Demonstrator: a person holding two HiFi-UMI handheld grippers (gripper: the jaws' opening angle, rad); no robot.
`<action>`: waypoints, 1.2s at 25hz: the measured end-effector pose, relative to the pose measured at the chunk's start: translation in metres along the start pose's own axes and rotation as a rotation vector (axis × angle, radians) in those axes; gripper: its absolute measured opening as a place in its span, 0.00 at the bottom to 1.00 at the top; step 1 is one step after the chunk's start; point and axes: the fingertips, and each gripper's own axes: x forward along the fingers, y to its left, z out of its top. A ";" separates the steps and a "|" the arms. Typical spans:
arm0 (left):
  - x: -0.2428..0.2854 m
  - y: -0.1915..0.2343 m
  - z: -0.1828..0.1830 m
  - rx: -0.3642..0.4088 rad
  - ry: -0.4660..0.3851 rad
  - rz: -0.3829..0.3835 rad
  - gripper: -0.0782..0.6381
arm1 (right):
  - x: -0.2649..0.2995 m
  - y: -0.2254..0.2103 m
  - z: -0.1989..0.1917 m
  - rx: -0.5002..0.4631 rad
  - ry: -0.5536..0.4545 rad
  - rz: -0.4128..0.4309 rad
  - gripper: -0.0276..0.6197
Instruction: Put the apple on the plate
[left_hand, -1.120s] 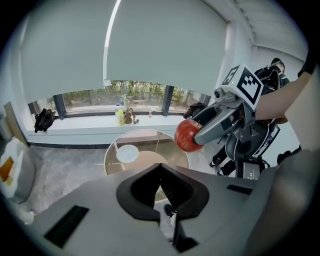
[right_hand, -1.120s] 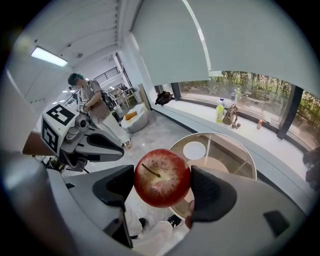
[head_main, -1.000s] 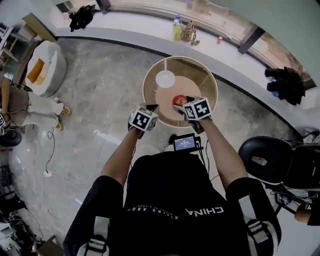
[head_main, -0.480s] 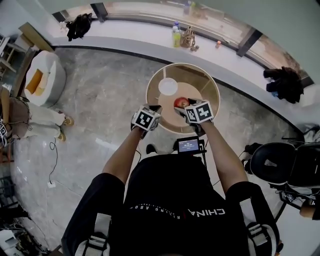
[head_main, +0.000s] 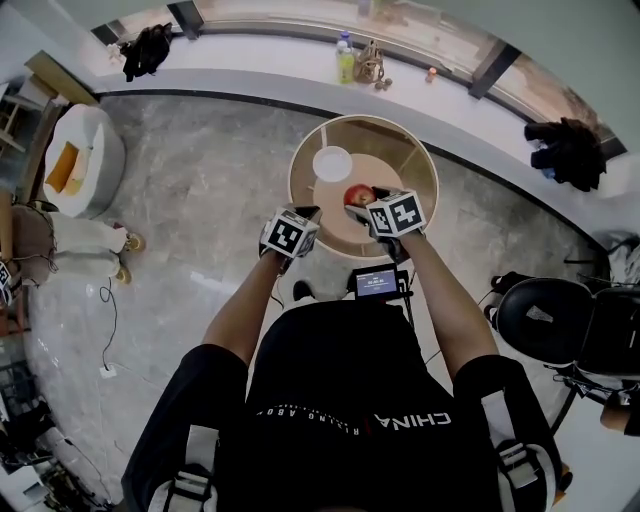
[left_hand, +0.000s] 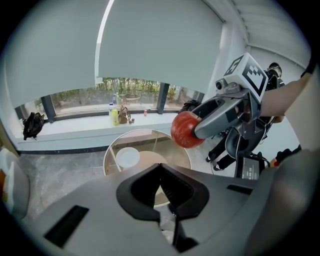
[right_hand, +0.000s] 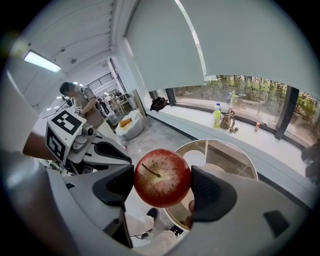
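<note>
The apple (right_hand: 162, 177) is showing glossy, speckled skin; the right gripper (right_hand: 162, 186) is presenting matt grey plastic; the table (head_main: 410, 160) is showing clear glass.

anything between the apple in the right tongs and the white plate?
Nothing: in the head view only bare tabletop separates the apple, held in the right tongs, from the plate.

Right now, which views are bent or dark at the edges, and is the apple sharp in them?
Right gripper view: strong fisheye, black corners, apple sharp, stem and speckles clear. Left gripper view: same black corners, apple a little softer. Head view: round table and window sill curve; even daylight, no glare.
</note>
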 end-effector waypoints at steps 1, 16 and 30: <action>0.004 -0.002 0.001 -0.001 0.003 -0.001 0.13 | -0.001 -0.004 -0.001 0.001 0.001 0.001 0.63; 0.075 0.022 0.016 -0.052 0.067 0.025 0.13 | 0.072 -0.089 0.005 0.029 0.023 -0.006 0.63; 0.299 0.210 -0.015 -0.088 0.076 -0.026 0.13 | 0.383 -0.228 0.011 0.088 0.082 -0.089 0.63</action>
